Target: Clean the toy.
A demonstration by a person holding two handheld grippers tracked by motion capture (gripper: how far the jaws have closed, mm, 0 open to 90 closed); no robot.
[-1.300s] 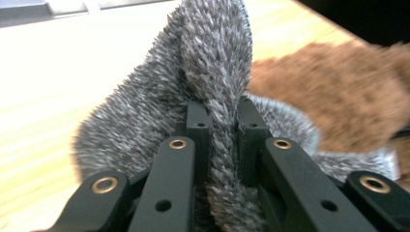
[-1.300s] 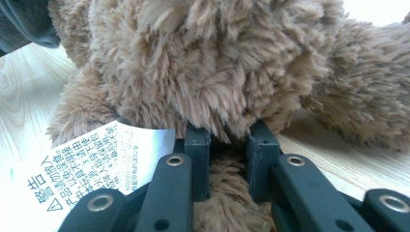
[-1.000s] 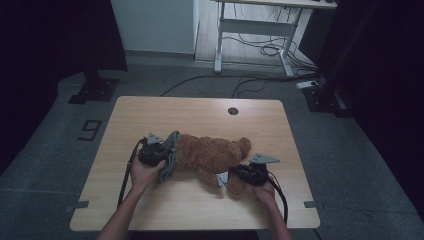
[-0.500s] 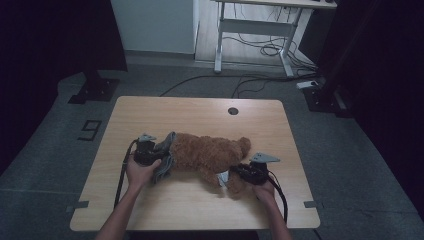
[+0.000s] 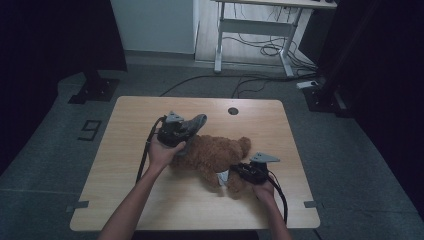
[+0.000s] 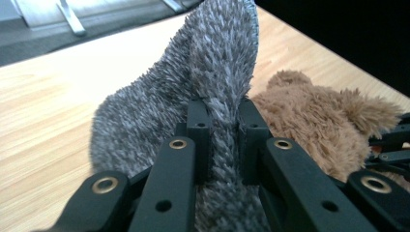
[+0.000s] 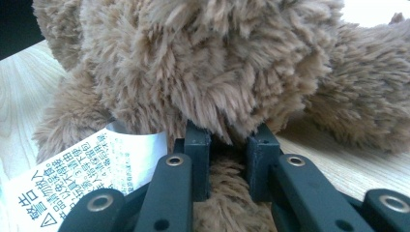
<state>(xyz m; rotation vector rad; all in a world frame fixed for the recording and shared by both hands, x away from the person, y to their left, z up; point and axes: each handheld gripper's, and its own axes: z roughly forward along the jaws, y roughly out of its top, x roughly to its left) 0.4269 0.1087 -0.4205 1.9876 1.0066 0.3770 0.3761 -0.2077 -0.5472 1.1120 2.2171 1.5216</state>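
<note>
1. Your left gripper (image 5: 186, 135) has its jaws pinched tight on a grey fuzzy cloth (image 6: 212, 96). The left gripper view shows the fabric squeezed between the two black pads and fanning out above them. In the high view the cloth hangs off the table, just above the near end of the teddy bear (image 5: 215, 157).
2. Your right gripper (image 5: 235, 172) is clamped on brown fur at the bear's lower edge. The right gripper view shows the plush bunched between the pads.
3. The teddy bear lies on its side near the middle of the table (image 5: 125, 185), its head towards the far right, between your two hands.
4. A white care label (image 7: 92, 179) hangs from the bear just left of your right gripper's jaws. It carries black printing in Chinese characters with a warning triangle at the start of a line. The same tag shows as a small white patch in the high view (image 5: 223, 177).
5. The table is pale wood grain with a dark round grommet hole (image 5: 233, 111) near its far edge.
6. Around it is grey floor. A white-legged desk (image 5: 255, 30) with loose cables under it stands beyond, and dark stands sit at both sides.
</note>
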